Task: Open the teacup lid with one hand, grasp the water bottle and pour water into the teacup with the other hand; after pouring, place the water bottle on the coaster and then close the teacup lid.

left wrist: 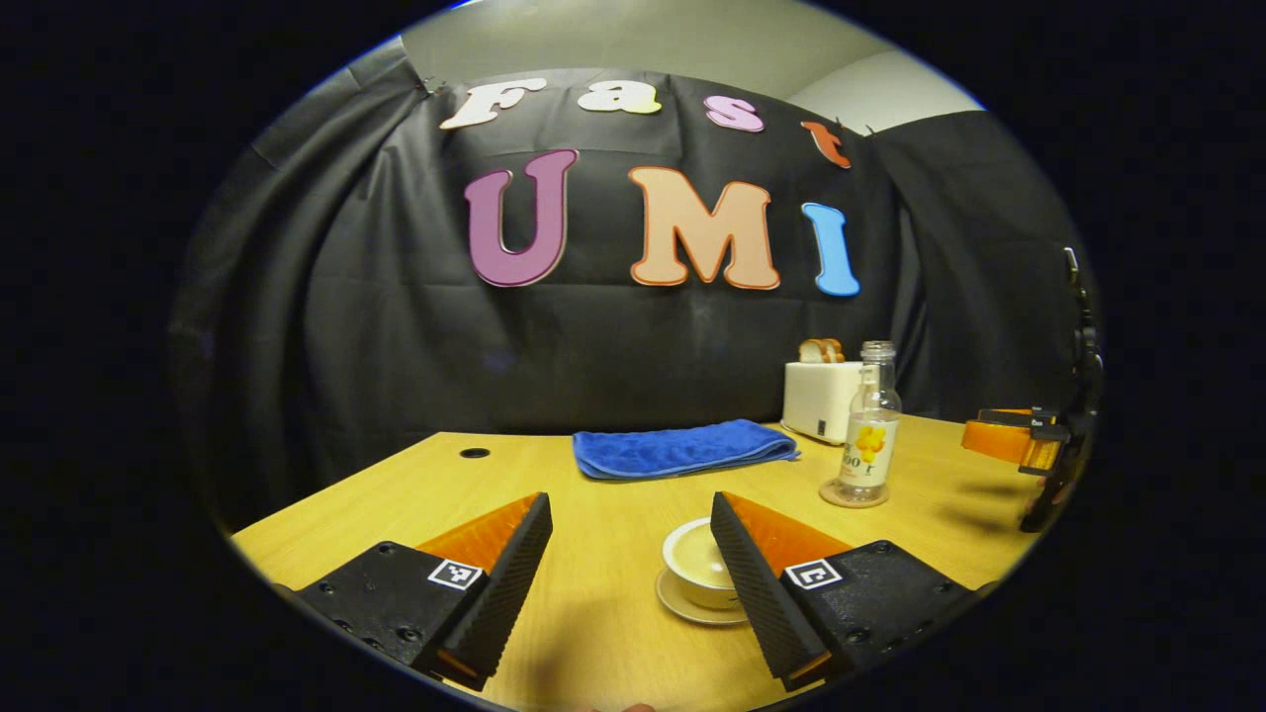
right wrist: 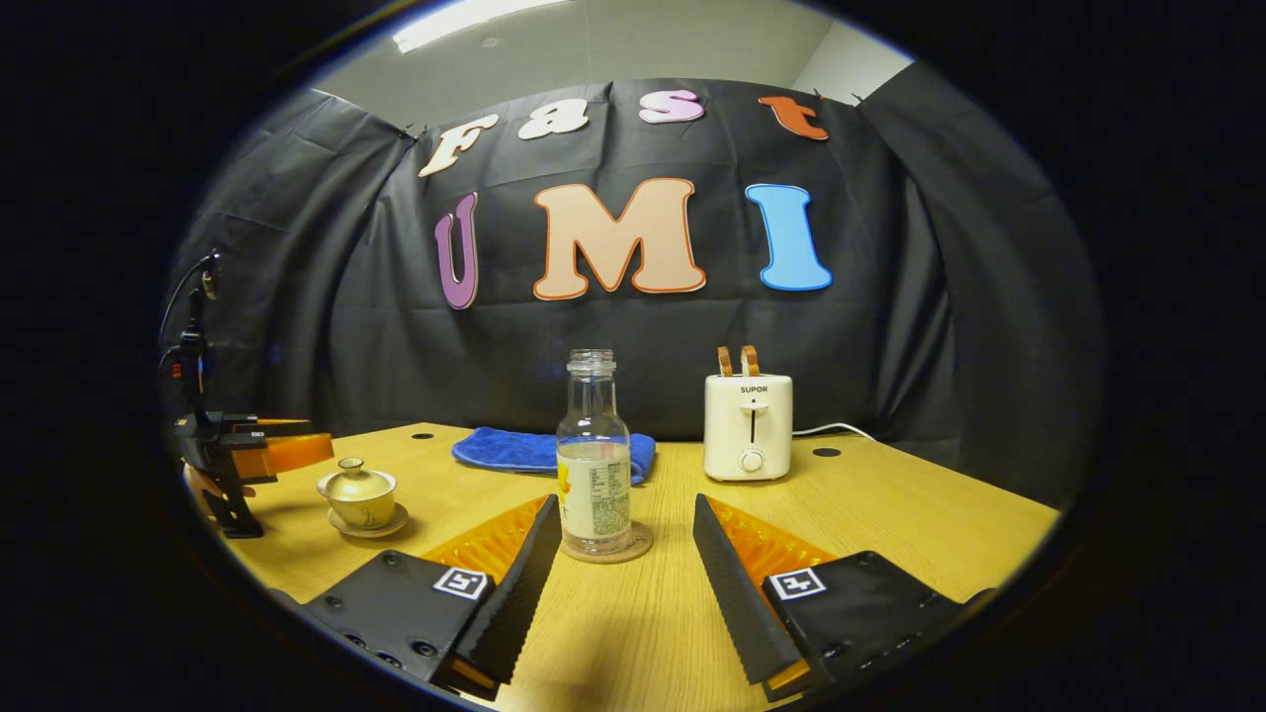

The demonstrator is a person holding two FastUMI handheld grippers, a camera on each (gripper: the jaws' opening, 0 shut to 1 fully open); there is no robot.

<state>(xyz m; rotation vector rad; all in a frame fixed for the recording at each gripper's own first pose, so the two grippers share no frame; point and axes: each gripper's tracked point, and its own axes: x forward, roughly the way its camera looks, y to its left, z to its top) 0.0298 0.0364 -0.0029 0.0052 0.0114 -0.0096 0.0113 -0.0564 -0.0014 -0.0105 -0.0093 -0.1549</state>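
- Wooden table (right wrist: 890,514); water bottle (right wrist: 593,455) upright on coaster (right wrist: 633,547), uncapped, just ahead of right gripper (right wrist: 618,564), jaws spread, empty.
- Teacup (right wrist: 359,491) on saucer (right wrist: 371,526), lid (right wrist: 353,476) on.
- Left gripper (left wrist: 630,559) jaws released, empty, teacup beside its right finger.
- Blue towel (left wrist: 682,447), toaster (right wrist: 749,425) behind.

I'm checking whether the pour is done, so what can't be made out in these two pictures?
- Teacup, left gripper view: partly behind a gripper finger; contents unclear.
- Same teacup, right gripper view: lid on, inside hidden.
- Water bottle, right gripper view: label covers the lower part.
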